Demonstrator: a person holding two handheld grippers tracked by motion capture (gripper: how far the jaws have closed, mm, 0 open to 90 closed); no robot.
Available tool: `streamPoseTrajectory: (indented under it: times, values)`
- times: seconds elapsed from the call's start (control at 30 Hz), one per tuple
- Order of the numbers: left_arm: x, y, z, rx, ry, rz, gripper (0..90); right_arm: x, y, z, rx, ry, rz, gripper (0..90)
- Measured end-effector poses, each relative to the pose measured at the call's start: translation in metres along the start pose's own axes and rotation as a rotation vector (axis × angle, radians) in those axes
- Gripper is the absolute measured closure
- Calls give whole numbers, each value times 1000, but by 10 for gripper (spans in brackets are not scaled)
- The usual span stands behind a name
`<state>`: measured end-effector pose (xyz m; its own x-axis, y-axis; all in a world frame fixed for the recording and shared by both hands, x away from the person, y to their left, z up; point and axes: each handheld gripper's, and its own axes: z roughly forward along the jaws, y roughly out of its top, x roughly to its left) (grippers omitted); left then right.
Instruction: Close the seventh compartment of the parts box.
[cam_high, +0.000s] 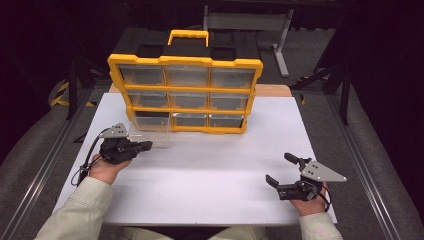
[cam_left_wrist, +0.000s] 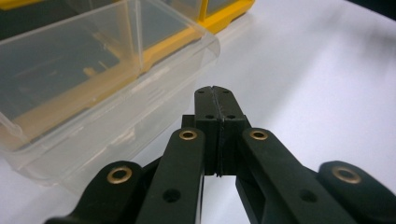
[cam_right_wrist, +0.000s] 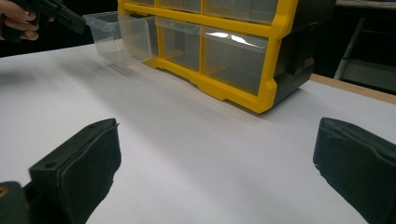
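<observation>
Centrally, one yellow-framed plastic organizer (cam_high: 185, 92) with nine clear drawers — one clear drawer (cam_high: 149, 136) pulled out lower left. Left gripper (cam_high: 145, 145) pressed together, right gripper (cam_high: 280, 170) spread.

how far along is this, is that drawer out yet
Partly. The bottom-left clear drawer is pulled forward from the yellow organizer, though whether it is fully free is unclear. The left gripper sits shut beside it, holding nothing. The right gripper waits open. The other eight drawers are closed.

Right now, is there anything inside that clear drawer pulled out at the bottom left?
The clear drawer looks empty: only the yellow organizer frame shows through its walls. Its rear end remains hidden inside the slot.
</observation>
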<state>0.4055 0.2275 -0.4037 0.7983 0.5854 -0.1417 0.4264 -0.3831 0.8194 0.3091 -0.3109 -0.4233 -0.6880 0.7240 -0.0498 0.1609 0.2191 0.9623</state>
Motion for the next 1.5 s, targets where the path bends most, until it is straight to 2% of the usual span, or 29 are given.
streamPoseTrajectory:
  times: [0.2, 0.33, 0.57, 0.77, 1.03, 1.3, 1.5]
  values:
    - [2, -1, 7, 49, 26, -4, 895, 0, 0, 0, 2, 0, -1, 16]
    - [6, -2, 11, 65, 43, -26, 895, 0, 0, 0, 1, -1, 1, 16]
    - [13, -3, 14, 72, 67, -34, 895, -1, 0, 0, 1, 2, 0, 16]
    - [17, -3, 16, 67, 91, -56, 895, -1, 0, 0, -1, 6, 1, 16]
    - [21, -1, 20, 71, 96, -54, 895, -1, -1, 0, 0, 8, 3, 17]
    - [29, 0, 26, 57, 95, -85, 895, -1, -1, 1, -2, 10, 5, 16]
    - [35, 3, 30, 55, 106, -92, 895, -1, -1, 0, -2, 11, 6, 16]
